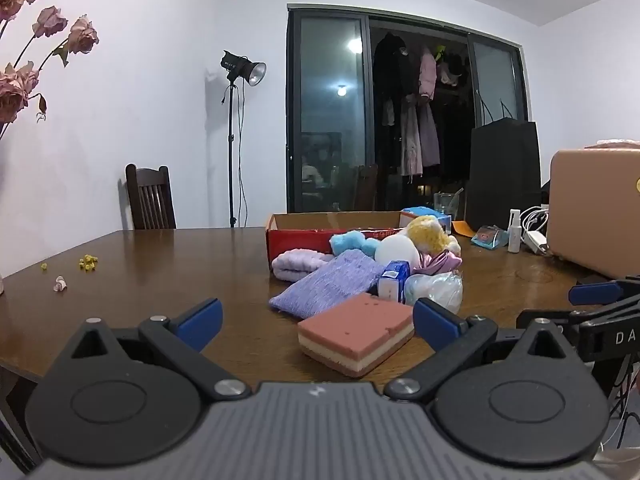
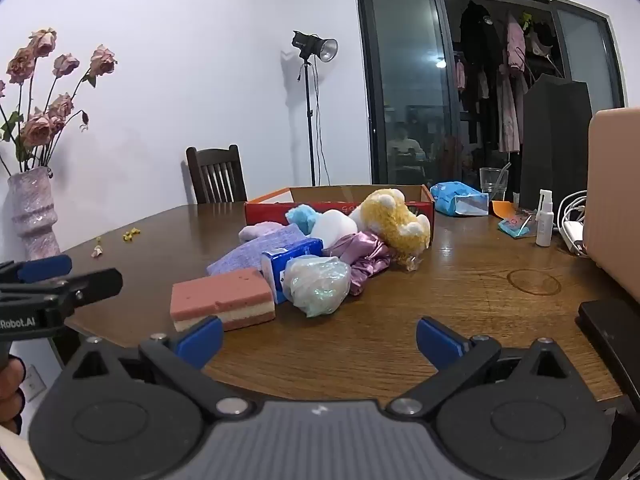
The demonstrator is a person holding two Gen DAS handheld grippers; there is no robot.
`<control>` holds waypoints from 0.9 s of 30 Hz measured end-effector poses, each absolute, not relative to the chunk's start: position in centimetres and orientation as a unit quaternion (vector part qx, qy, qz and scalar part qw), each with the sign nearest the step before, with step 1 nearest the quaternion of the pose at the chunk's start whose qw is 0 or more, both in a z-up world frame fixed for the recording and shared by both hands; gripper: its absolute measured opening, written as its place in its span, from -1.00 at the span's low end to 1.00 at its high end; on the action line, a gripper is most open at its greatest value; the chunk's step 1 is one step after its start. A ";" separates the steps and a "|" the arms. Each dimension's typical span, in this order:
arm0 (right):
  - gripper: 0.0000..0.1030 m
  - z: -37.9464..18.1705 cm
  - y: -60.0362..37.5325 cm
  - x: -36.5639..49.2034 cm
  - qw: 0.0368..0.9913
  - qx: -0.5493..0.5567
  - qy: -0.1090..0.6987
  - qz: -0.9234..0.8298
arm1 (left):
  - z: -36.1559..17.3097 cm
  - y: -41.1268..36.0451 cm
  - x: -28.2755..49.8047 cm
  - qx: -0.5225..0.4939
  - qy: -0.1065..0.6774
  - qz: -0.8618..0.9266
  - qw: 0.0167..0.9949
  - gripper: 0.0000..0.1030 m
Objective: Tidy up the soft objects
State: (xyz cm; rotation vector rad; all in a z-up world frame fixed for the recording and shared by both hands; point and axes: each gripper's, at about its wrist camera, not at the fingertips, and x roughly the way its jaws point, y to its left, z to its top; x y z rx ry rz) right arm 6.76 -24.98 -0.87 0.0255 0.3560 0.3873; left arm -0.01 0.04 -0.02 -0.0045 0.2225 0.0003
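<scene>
A heap of soft things lies mid-table in front of a red cardboard box (image 1: 296, 240) (image 2: 272, 210). Nearest is a pink layered sponge (image 1: 356, 334) (image 2: 222, 298). Behind it are a purple knitted cloth (image 1: 328, 282) (image 2: 250, 250), a blue tissue pack (image 1: 394, 280) (image 2: 290, 260), a shiny plastic bag (image 1: 436, 288) (image 2: 318, 284), a yellow plush toy (image 1: 430, 232) (image 2: 394, 220) and a satin scrunchie (image 2: 368, 258). My left gripper (image 1: 318, 322) stands open just short of the sponge. My right gripper (image 2: 320, 340) stands open in front of the bag, nothing between its fingers.
A vase (image 2: 32, 212) of dried roses stands at the table's left edge. At the right are a tan case (image 1: 592, 216) (image 2: 616, 192), a spray bottle (image 2: 545, 220), cables, a glass (image 2: 493, 182) and a blue wipes pack (image 2: 458, 198). A chair (image 1: 150, 198) stands behind the table.
</scene>
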 end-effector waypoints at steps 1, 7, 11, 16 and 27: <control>1.00 -0.9 -25.0 6.7 0.965 0.013 0.177 0.192 | 0.0 0.2 0.0 -0.003 0.110 -0.001 0.994 1.00; 1.00 -0.7 -25.3 7.1 0.965 0.015 0.181 0.191 | -1.0 0.3 0.3 0.011 0.109 -0.001 0.994 1.00; 1.00 -0.6 -24.8 6.7 0.967 0.007 0.171 0.189 | -1.6 0.5 0.6 0.010 0.114 0.001 0.993 1.00; 1.00 -0.3 -24.4 6.3 0.967 0.009 0.170 0.187 | -1.3 -0.1 0.4 0.015 0.136 0.006 0.991 1.00; 1.00 -0.7 -24.9 6.9 0.966 0.011 0.175 0.189 | -1.1 0.1 0.3 0.015 0.132 0.004 0.991 1.00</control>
